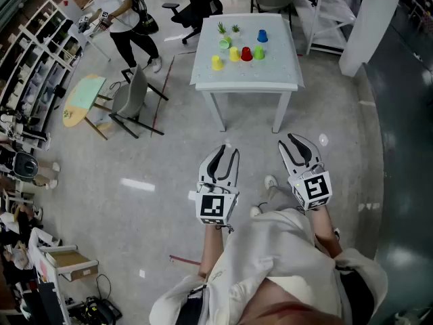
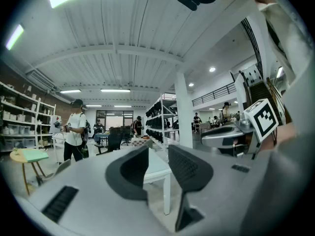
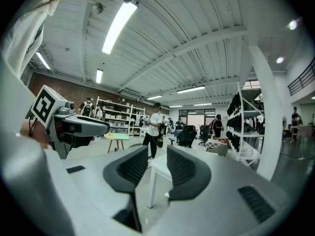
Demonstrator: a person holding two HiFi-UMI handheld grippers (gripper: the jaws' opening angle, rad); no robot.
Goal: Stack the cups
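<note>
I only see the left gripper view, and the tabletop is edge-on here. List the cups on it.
Observer: Six cups are on the white table: a blue cup, a red cup, two yellow cups and two green cups.
Operator: Report any stacked.
Observer: None is stacked; each stands on the tabletop.
Operator: Give me the right gripper.
Observer: The right gripper is open, with nothing between its jaws.

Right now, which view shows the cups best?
The head view: the cups stand on the white table, seen from above. Both gripper views catch only that table's edge and leg between their jaws; no cups can be made out.
</note>
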